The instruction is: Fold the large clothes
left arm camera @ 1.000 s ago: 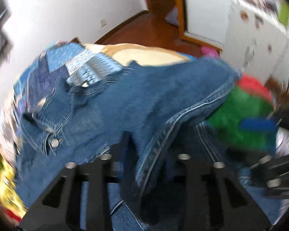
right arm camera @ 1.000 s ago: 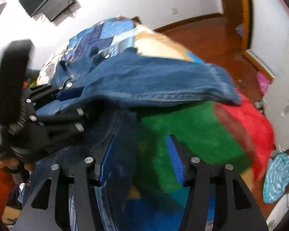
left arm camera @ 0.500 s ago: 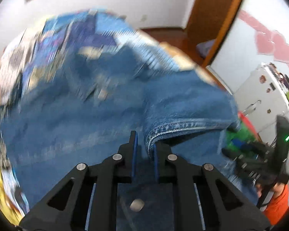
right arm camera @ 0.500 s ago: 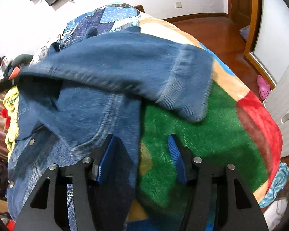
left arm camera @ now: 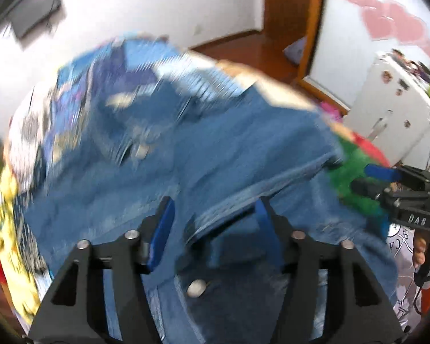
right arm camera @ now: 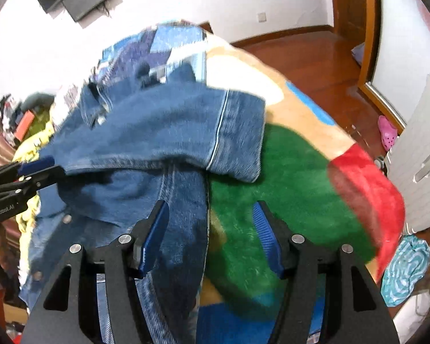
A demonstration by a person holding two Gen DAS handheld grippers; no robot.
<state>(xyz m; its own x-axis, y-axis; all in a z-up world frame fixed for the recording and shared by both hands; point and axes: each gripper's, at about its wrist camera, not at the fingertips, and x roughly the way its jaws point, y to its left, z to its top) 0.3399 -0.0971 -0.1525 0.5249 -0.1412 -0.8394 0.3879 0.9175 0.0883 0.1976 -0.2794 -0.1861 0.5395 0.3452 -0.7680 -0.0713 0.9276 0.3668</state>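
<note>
Half a second back, clamped on the folded denim edge; now spread wide, left gripper point(left arm camera: 215, 223) hovering over the denim jacket point(left arm camera: 215, 154) with nothing between the blue finger pads point(left arm camera: 160, 229). Sleeve of the jacket point(right arm camera: 169, 132), formerly sagging across the front, now laid flat over the body, cuff point(right arm camera: 238, 137) ending at the jacket's right side above the green patch.

Working left to right in the right wrist view: yellow cloth point(right arm camera: 28, 149) bunched at the bed's left edge; left gripper point(right arm camera: 28, 172) reaching in from that side, tips just beside the fold of the sleeve; jacket spread on the left half of the bed, collar toward the far end, snap buttons point(right arm camera: 66, 218) down the near left; right gripper point(right arm camera: 209, 229) with fingers point(right arm camera: 154, 235) parted, released, left pad over denim, right pad over blanket; blanket point(right arm camera: 301, 177) with green, tan and red patches covering the bed's right half; pink shoe point(right arm camera: 387, 132) and teal cloth point(right arm camera: 407, 269) on the wooden floor past the right edge.

Left wrist view heavily motion-blurred; right gripper point(left arm camera: 387, 180) visible at its right side over the green patch.
</note>
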